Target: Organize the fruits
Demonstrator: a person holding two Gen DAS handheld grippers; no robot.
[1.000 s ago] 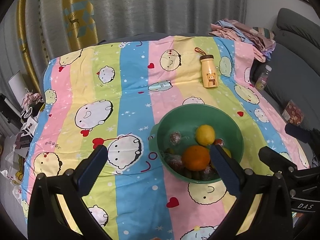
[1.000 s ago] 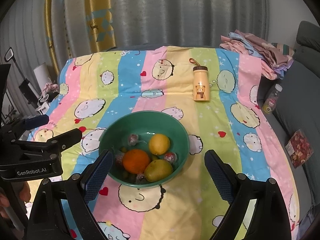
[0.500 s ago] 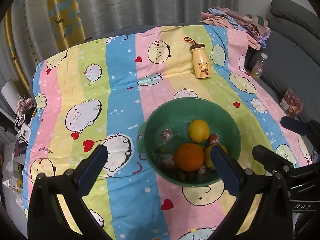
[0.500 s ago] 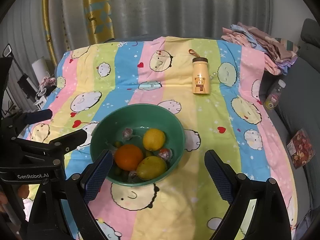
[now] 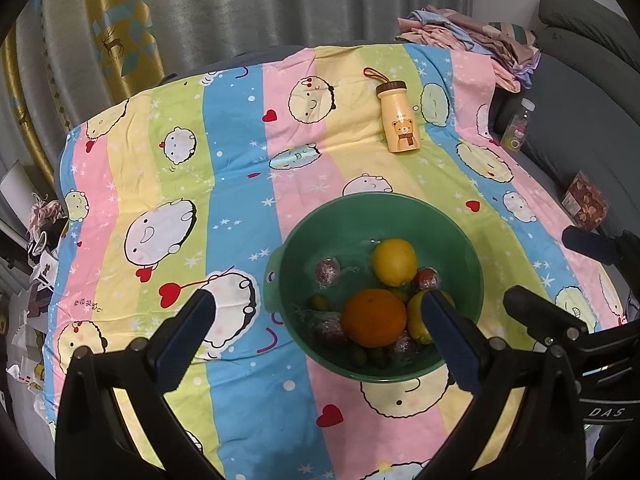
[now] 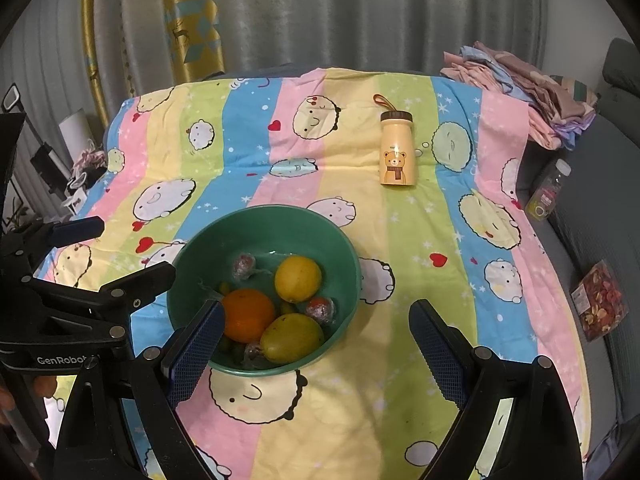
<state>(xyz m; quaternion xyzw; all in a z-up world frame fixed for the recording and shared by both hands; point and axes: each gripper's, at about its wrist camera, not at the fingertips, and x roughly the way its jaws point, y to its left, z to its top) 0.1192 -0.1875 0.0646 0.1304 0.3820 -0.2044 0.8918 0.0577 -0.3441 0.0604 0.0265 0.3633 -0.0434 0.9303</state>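
While drifting closer over half a second, both grippers, left gripper (image 5: 316, 330) and right gripper (image 6: 316, 350), gaping empty; round green plastic bowl (image 6: 192, 276) lower-centre, fruit heaped inside.

We're seeing a green bowl (image 6: 352, 248) sitting upright on the striped cloth w/ fruit inside: an orange (image 6: 248, 314) touching a mango (image 6: 292, 338) at the near side, a lemon (image 6: 298, 278) behind, plus a few foil-wrapped balls (image 6: 244, 266).
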